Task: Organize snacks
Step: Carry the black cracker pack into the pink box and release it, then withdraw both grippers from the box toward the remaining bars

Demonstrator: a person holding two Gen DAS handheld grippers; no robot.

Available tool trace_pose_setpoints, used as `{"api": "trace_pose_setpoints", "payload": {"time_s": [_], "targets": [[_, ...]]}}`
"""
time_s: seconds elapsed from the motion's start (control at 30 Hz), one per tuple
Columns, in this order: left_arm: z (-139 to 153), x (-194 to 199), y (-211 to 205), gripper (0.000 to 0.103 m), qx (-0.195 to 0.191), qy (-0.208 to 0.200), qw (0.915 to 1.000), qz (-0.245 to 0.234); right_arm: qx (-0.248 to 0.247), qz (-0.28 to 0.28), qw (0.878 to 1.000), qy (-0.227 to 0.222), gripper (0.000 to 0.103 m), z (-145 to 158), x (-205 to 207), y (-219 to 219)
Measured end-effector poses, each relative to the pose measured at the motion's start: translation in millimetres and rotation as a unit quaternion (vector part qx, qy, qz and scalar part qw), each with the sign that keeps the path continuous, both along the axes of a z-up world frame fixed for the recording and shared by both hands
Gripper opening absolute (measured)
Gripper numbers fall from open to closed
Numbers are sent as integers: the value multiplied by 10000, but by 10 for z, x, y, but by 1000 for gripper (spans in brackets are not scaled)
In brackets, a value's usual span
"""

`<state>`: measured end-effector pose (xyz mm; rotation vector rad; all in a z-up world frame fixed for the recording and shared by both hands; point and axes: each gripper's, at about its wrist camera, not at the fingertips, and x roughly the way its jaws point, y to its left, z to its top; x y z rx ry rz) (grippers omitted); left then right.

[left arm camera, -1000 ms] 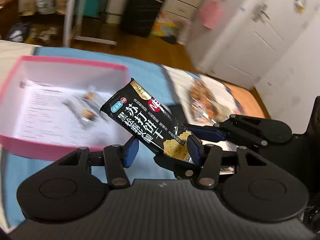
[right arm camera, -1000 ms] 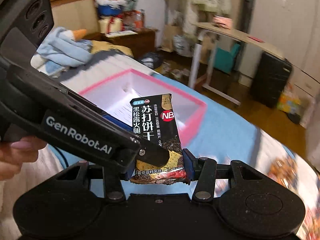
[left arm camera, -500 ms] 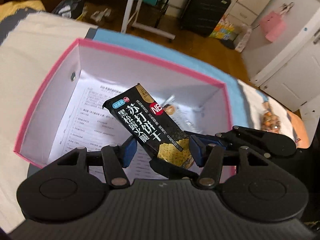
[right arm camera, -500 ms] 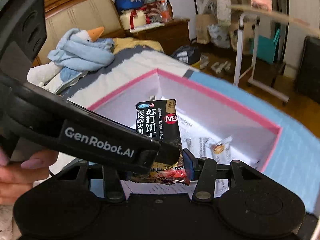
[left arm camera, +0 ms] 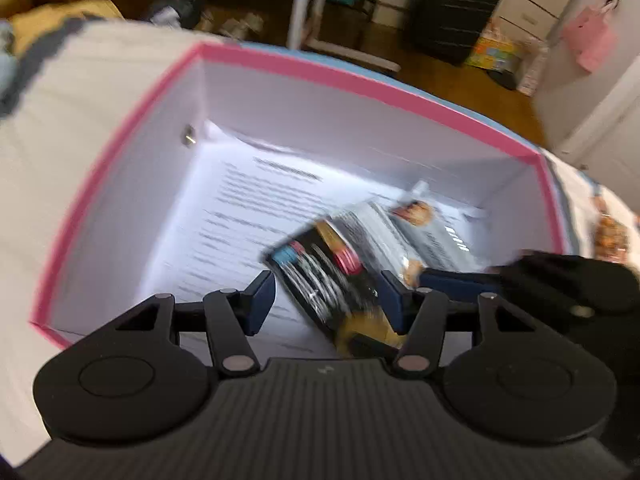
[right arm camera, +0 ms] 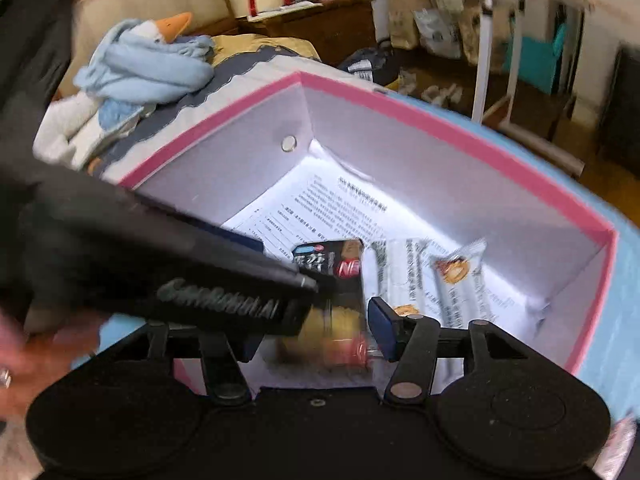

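Right gripper [right arm camera: 316, 328]: jaws have just been opening and stand apart, the black cracker packet [right arm camera: 340, 280] between them, blurred, its lower end close to the right pad. Left gripper [left arm camera: 326, 300]: jaws apart, the same packet [left arm camera: 328, 280] lying slantwise between the pads, whether the right pad touches it cannot be told. Pink box [left arm camera: 360, 80]: white inside, printed sheet [left arm camera: 240, 208] on its floor, the packet over the near side, two silver snack bars [right arm camera: 456, 276] beside it toward the right wall.
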<state>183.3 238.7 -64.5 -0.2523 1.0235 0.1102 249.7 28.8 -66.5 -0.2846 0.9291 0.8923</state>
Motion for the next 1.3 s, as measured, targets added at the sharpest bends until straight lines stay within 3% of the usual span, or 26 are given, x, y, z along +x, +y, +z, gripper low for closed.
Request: {"api": "trace_pose_setpoints", "payload": {"time_s": [0.27, 0.4, 0.6, 0.73, 0.93, 1.1, 1.3], "targets": [[406, -290, -17, 55, 90, -502, 9986, -102, 417, -124, 9973, -592, 68, 613, -269, -644], [719, -470, -184, 55, 135, -735, 9967, -307, 606, -341, 9956, -624, 68, 936, -331, -1112], [1131, -674, -587, 55, 47, -1138, 9882, -1023, 305, -1009, 9931, -506, 68, 1149, -345, -1661], [1307, -697, -904, 55, -165, -1028, 9840, -1444, 68, -1355, 9894, -514, 68, 1232, -372, -1961], [1359, -832, -1663, 55, 176, -991, 9747, -1995, 224, -1651, 9857, -246, 65, 1292, -380, -2348], [1326, -801, -2088, 55, 603, -1129, 9659, -2249, 365, -1981, 9784, 474, 65, 1211, -264, -2531], [975, -570, -2327, 56, 299, -600, 9706, -2311, 397, -2135, 9736, 702, 64, 1037, -123, -2628]]}}
